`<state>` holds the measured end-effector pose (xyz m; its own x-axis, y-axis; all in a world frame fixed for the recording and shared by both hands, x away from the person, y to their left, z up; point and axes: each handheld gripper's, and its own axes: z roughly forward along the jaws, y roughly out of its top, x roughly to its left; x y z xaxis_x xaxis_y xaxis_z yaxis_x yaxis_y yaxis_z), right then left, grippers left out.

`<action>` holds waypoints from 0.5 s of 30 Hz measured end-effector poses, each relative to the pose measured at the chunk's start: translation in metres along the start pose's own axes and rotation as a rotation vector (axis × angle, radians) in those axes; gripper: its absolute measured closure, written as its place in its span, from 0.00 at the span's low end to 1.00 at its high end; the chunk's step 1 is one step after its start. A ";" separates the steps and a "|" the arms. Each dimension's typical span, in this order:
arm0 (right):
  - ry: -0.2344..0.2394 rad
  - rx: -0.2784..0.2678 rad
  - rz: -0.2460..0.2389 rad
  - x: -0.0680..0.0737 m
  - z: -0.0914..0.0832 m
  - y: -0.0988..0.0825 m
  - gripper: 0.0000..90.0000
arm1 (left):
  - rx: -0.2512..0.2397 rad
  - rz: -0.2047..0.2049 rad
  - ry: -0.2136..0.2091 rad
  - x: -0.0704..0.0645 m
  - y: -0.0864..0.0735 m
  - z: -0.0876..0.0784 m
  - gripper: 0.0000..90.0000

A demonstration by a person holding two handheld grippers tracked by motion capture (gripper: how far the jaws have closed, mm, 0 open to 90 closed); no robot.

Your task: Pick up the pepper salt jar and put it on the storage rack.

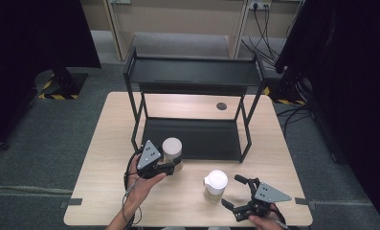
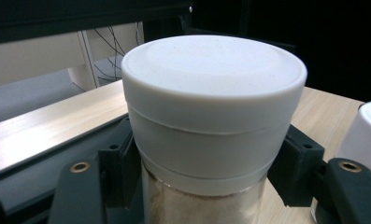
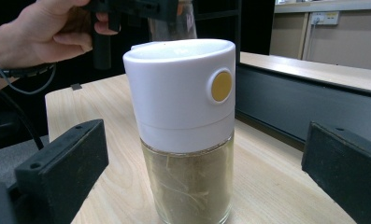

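High view: left gripper [image 1: 171, 166] clamps a white-lidded glass jar [image 1: 172, 149] w/ both jaws, just in front of the black two-tier rack [image 1: 192, 76], at its lower shelf's front-left edge. Right gripper [image 1: 235, 192], jaws spread wide & holding nothing, sits further out from the rack on the wooden table [image 1: 187, 201], w/ a white-capped dispenser jar [image 1: 215, 186] upright right by its fingertips.

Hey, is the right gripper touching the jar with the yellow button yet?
Apart. In the right gripper view the right gripper has its jaws spread wide, with bare table showing between each one and the yellow-button jar.
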<state>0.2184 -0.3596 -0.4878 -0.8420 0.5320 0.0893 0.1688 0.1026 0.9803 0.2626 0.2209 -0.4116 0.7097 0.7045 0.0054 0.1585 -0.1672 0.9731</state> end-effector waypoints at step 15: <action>0.002 0.001 -0.001 0.000 0.000 0.000 0.01 | -0.024 -0.003 0.004 0.003 0.026 -0.011 0.39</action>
<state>0.2183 -0.3598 -0.4879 -0.8433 0.5301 0.0888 0.1684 0.1036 0.9803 0.2611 0.2260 -0.3834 0.7068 0.7074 0.0034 0.1438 -0.1485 0.9784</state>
